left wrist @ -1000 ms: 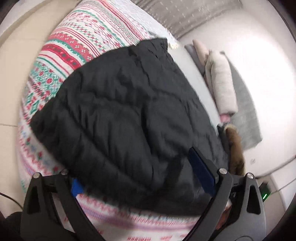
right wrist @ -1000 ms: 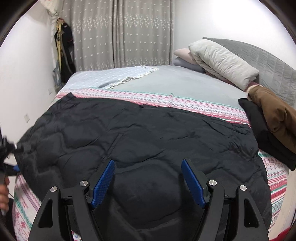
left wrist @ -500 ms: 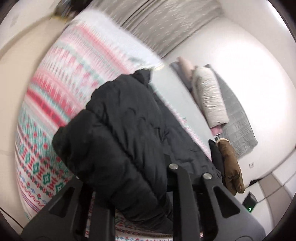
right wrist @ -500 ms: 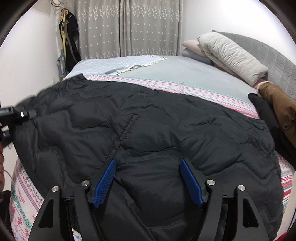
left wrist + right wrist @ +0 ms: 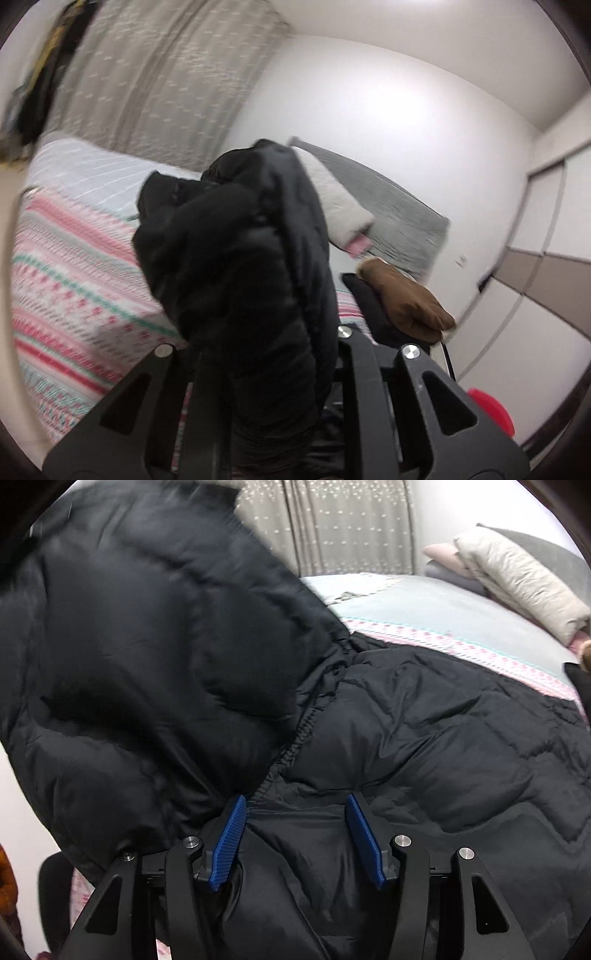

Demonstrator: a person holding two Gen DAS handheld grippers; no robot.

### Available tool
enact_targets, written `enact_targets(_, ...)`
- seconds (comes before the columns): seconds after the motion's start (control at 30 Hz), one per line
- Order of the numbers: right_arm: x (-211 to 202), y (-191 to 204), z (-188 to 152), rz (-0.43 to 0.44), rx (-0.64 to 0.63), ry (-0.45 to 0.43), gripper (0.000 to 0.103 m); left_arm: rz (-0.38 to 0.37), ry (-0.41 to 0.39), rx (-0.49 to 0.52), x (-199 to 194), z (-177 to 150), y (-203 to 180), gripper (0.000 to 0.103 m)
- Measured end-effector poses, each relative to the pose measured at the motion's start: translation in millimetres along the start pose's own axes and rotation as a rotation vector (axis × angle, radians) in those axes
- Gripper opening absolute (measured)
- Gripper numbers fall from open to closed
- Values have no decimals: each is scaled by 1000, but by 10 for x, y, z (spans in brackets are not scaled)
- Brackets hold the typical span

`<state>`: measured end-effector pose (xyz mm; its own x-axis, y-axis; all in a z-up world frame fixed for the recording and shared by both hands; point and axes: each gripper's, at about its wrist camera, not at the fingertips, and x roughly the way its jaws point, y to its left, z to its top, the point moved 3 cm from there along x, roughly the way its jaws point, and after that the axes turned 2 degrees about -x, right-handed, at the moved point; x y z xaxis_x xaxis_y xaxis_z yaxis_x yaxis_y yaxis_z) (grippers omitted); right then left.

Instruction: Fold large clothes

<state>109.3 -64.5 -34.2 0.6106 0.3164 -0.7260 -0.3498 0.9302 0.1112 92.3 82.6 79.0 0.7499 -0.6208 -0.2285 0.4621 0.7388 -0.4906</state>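
Curtained bedroom, with a patterned bed carrying the black puffer jacket. Its lifted side bulges from the left hand-held gripper, which pinches it above the bed, toward the pillows. The right hand-held gripper hovers spread over the jacket's near edge, beside the lengthwise seam.

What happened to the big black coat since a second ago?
The left gripper closed on the edge of the black coat and lifted that side up off the patterned bedspread, swinging it over toward the middle. The right gripper stayed open, low over the coat's near edge. The pillows and the brown garment stayed put.
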Motion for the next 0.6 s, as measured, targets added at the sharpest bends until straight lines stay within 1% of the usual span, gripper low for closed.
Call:
enact_targets(0.1,63,24,1,34,11,13,58,-51,60,69,242,-34,-271,18)
enact_targets(0.17,92,-10,13,42,15,23,58,-81,98,103,381,-97,-434,18)
enact_targets(0.27,96,-115,43,78,20,55,58,-122,145,141,528,-207,-694,19)
enact_targets(0.33,19,-236,65,113,49,84,58,-143,171,158,595,-270,-844,19)
enact_targets(0.4,-143,-432,62,158,104,93,58,-162,196,168,668,-315,-957,20)
enact_targets(0.47,-374,-707,22,172,167,76,60,-181,230,185,759,-398,-1046,22)
enact_targets(0.53,-610,-1011,-51,160,228,45,64,-201,270,207,860,-513,-1096,24)
enact_targets(0.6,-868,-1384,-158,110,300,6,67,-218,321,234,956,-655,-1160,27)
